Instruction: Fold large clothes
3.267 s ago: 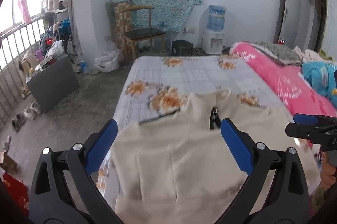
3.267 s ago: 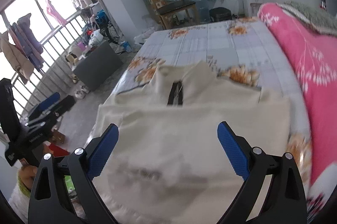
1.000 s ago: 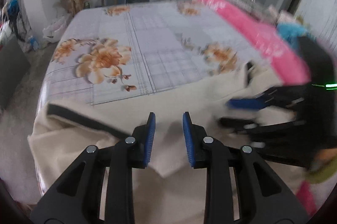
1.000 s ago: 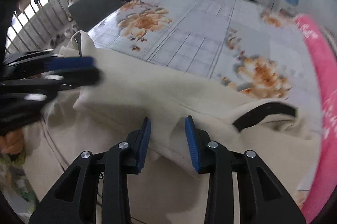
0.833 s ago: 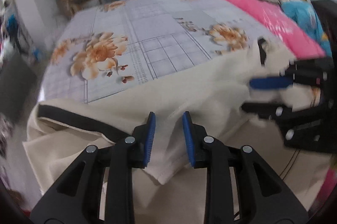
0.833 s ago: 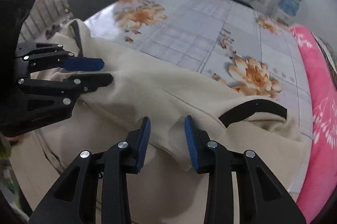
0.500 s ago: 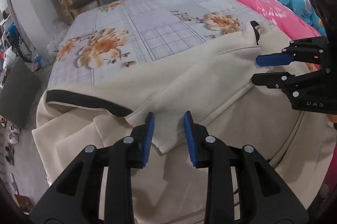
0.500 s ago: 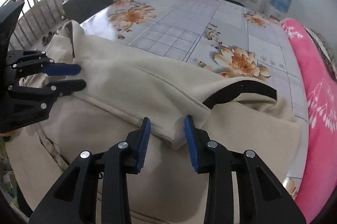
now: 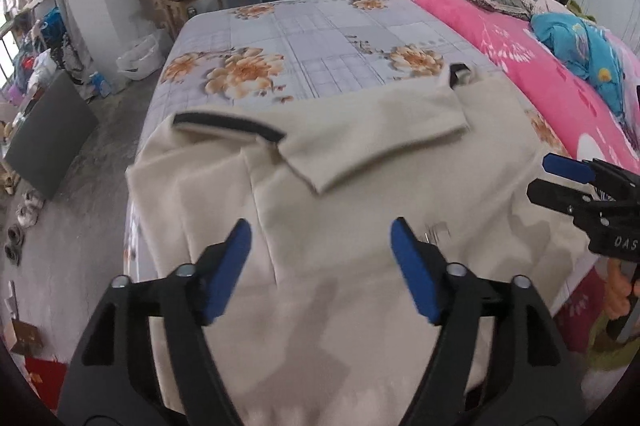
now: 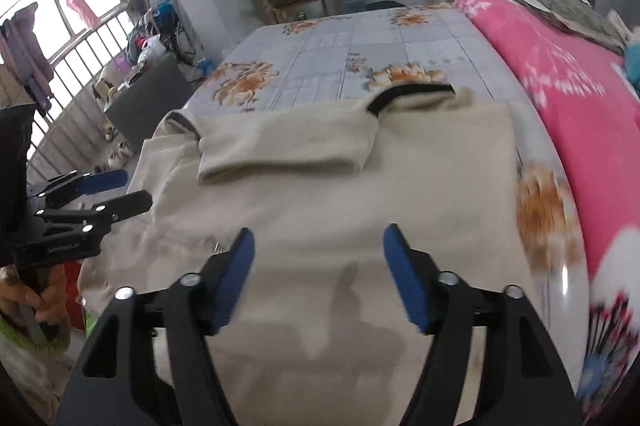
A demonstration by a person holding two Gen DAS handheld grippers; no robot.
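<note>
From my left camera I see a bed (image 9: 320, 26) with a flowery sheet. The cream jacket (image 9: 360, 186) lies on the near end of the bed, its sleeve folded across the top. My left gripper (image 9: 320, 246) hangs over the jacket, its jaws opening, nothing between them.

From my right camera, the jacket (image 10: 360, 194) lies beside the pink blanket (image 10: 560, 66). My right gripper (image 10: 318, 250) is opening too, holding nothing.

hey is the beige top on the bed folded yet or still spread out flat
Partly folded. The top has its upper part turned down in a flap over the body, black collar trim at both ends; the rest lies spread on the bed.
</note>
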